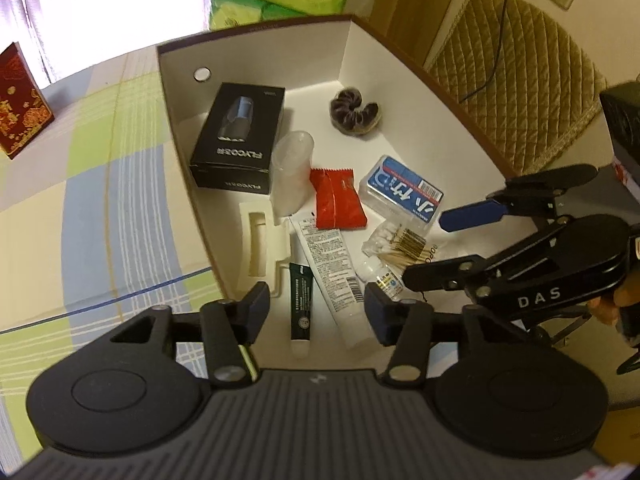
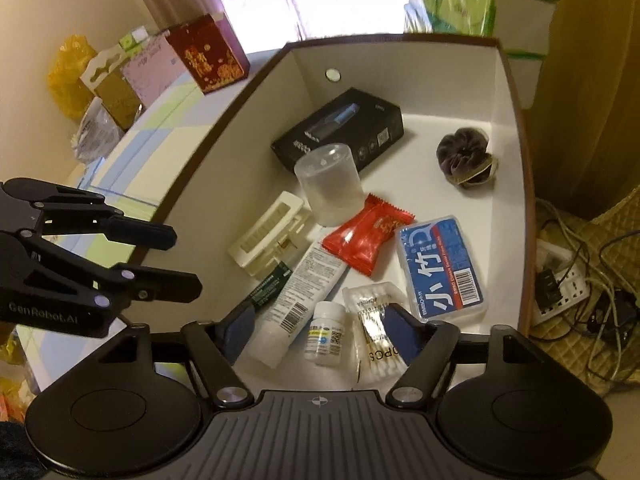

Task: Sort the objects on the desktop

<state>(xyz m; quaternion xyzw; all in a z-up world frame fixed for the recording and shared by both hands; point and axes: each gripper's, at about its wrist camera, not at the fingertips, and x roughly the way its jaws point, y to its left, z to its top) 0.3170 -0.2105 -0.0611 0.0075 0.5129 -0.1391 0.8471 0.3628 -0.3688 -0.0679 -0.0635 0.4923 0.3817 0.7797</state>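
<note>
L gripper (image 1: 316, 306): jaws apart, nothing gripped; dark green tube (image 1: 301, 300) + white tube (image 1: 332, 268) lie below the gap, inside box (image 1: 256, 32).
R gripper (image 2: 320, 328): jaws apart, empty; small white bottle (image 2: 325, 332) centred under gap, cotton swab bag (image 2: 374, 320) by the right pad.
Bottle: light, rigid, smooth, prob slippery; grip body across the sides.
Tubes: soft, light; take mid-body.
Swab bag: crinkly film, slips; pinch an edge.
</note>
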